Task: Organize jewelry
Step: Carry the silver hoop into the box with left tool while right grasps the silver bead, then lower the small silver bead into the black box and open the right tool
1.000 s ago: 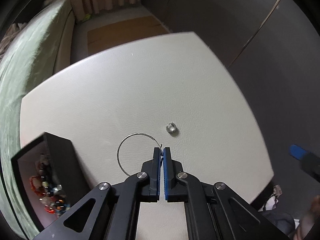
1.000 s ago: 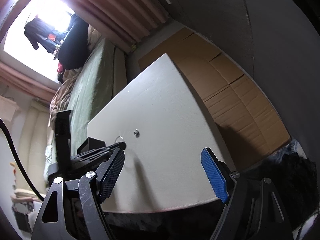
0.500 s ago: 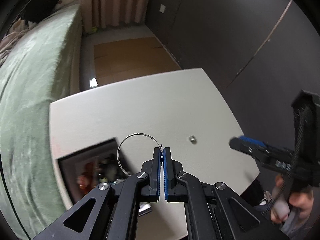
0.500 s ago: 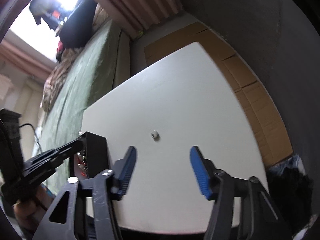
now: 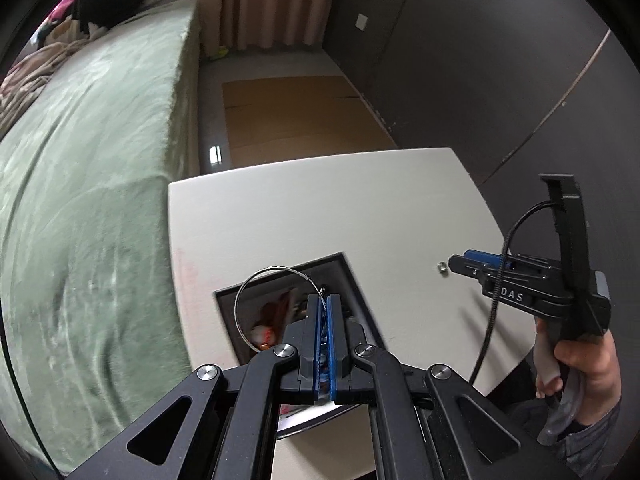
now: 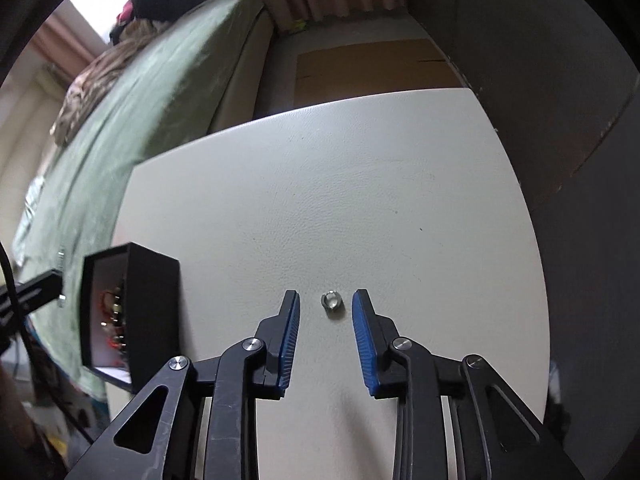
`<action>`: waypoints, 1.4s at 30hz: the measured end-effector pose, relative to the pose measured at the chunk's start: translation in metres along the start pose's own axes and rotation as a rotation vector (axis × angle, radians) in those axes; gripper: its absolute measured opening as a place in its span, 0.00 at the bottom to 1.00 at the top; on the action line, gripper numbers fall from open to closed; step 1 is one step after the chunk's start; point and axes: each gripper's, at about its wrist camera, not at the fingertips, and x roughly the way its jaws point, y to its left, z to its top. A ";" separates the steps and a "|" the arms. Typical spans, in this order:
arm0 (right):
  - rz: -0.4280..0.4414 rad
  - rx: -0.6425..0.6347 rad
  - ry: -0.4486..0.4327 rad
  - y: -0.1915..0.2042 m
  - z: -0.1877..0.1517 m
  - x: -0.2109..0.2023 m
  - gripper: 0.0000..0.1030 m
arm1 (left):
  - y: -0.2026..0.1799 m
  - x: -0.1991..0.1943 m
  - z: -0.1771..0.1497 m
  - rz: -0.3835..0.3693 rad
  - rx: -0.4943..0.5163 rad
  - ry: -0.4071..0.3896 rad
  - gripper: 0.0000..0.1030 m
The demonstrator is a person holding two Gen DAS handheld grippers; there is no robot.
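The left gripper (image 5: pixel 325 300) is clamped on a thin wire hoop (image 5: pixel 267 304) held over the open black box (image 5: pixel 352 280), while the right gripper (image 6: pixel 325 300), jaws apart, flanks a small silver ring (image 6: pixel 331 301) lying on the white table (image 6: pixel 360 208) at 3 o'clock from the box.

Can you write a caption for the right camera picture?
Open right gripper lines up around a small silver ring on the white table.
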 end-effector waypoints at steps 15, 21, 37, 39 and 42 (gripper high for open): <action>-0.177 -0.078 0.056 0.020 0.003 0.029 0.14 | 0.013 -0.006 -0.002 0.004 -0.021 0.011 0.02; -0.102 -0.076 0.006 0.033 0.001 -0.009 0.14 | 0.004 0.010 -0.001 0.003 -0.025 0.044 0.03; 0.105 -0.074 -0.119 0.084 -0.017 -0.068 0.14 | 0.034 -0.028 -0.021 -0.008 -0.099 0.009 0.74; 0.102 -0.096 -0.134 0.096 -0.018 -0.072 0.14 | 0.042 -0.040 -0.026 0.002 -0.109 -0.007 0.74; 0.130 -0.113 -0.139 0.112 -0.019 -0.077 0.14 | 0.052 -0.053 -0.030 0.013 -0.123 -0.022 0.74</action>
